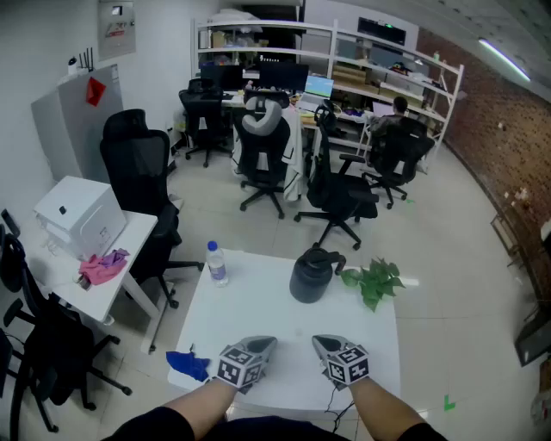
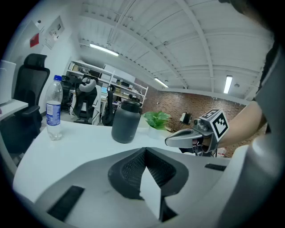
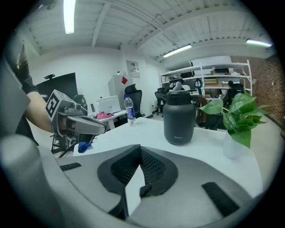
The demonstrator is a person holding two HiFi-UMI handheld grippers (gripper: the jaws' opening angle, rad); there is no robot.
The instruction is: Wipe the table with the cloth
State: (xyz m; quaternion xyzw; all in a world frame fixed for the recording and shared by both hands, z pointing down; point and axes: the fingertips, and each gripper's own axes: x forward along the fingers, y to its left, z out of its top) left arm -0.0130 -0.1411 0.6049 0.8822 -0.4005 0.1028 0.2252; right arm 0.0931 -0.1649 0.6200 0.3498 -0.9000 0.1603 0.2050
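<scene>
No wording can be read anywhere. The water bottle (image 2: pixel 54 107) on the bench wears a blue label, its print too small to make out. The dark flask (image 3: pixel 179 116) carries a tiny pale mark low on its front, illegible. The wall notice (image 1: pixel 116 26) is blurred.
</scene>
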